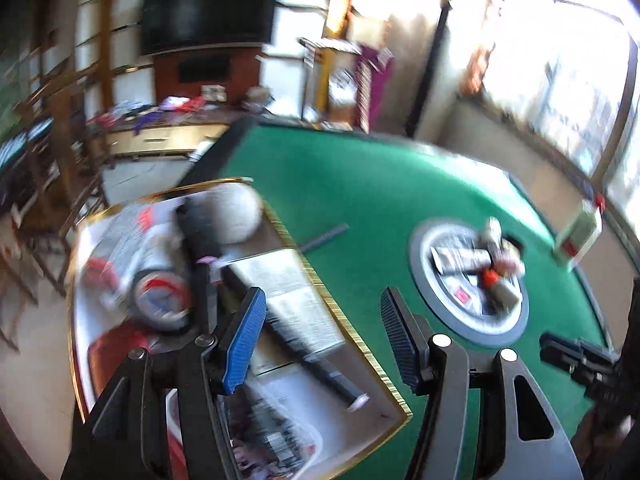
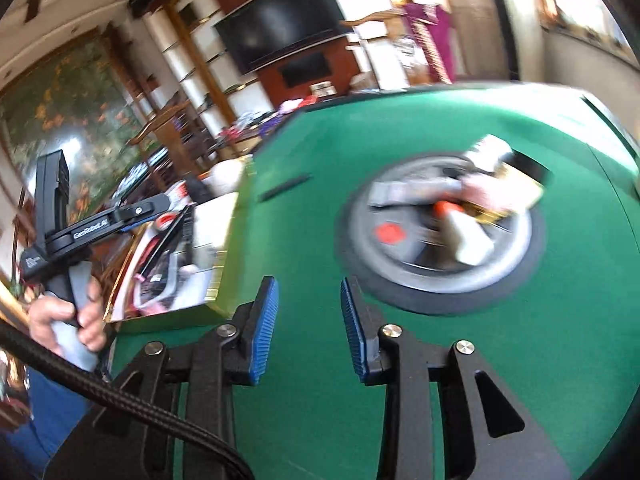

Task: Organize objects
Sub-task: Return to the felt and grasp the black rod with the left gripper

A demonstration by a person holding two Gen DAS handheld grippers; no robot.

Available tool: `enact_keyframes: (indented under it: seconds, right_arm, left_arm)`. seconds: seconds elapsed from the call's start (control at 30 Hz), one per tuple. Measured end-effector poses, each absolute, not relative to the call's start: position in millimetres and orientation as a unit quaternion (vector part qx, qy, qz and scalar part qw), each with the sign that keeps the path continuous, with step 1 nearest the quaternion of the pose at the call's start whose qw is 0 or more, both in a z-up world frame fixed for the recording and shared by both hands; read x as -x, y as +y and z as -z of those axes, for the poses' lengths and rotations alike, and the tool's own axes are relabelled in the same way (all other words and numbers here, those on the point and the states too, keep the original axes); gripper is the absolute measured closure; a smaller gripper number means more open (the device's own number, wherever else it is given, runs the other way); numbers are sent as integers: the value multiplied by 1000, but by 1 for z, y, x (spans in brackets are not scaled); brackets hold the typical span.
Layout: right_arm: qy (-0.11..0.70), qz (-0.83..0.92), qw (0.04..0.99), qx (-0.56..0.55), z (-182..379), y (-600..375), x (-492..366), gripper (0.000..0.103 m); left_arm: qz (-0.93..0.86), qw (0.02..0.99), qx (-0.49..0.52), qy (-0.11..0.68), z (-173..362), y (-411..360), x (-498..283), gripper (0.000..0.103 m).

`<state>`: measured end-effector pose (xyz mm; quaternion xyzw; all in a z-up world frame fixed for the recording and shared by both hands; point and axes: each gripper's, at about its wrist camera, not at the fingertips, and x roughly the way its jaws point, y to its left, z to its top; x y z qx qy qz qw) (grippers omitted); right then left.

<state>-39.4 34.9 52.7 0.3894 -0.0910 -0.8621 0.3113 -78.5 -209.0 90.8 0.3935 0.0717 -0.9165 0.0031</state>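
Left wrist view, from left to right: a gold-rimmed rectangular tray (image 1: 372, 354) with papers and a tape roll, then the green felt worktop (image 1: 360, 184), then a round grey dish (image 1: 424, 304) full of small items, well right of the tray. The left hand-held gripper (image 1: 324, 336) and the right hand-held gripper (image 2: 308, 330) are both spread and carry nothing. Both views are blurred, so I think a fast reach may knock items from the dish.

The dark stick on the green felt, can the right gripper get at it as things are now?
Probably yes. The right gripper is open and holds nothing, and the stick lies alone on bare felt ahead of it, between the box and the round tray, touching neither.
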Motion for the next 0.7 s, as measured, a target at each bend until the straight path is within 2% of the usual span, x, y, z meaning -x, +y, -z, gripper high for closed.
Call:
enact_keyframes:
  seconds: [0.13, 0.27, 0.57, 0.63, 0.7]
  right_arm:
    - [-143, 853, 295, -406, -40, 66, 55, 72]
    - [-150, 855, 292, -402, -42, 75, 59, 72]
    - [-179, 846, 305, -400, -43, 84, 62, 72]
    - [-185, 844, 305, -401, -42, 86, 62, 72]
    - [-189, 842, 306, -402, -42, 87, 63, 72]
  left_arm:
    - [881, -9, -472, -9, -87, -171, 150, 49]
    - [845, 17, -529, -78, -59, -157, 219, 49]
    - [813, 75, -576, -22, -12, -198, 279, 50]
    - [809, 68, -584, -11, -8, -202, 278, 57]
    - [808, 52, -587, 6, -10, -201, 274, 77]
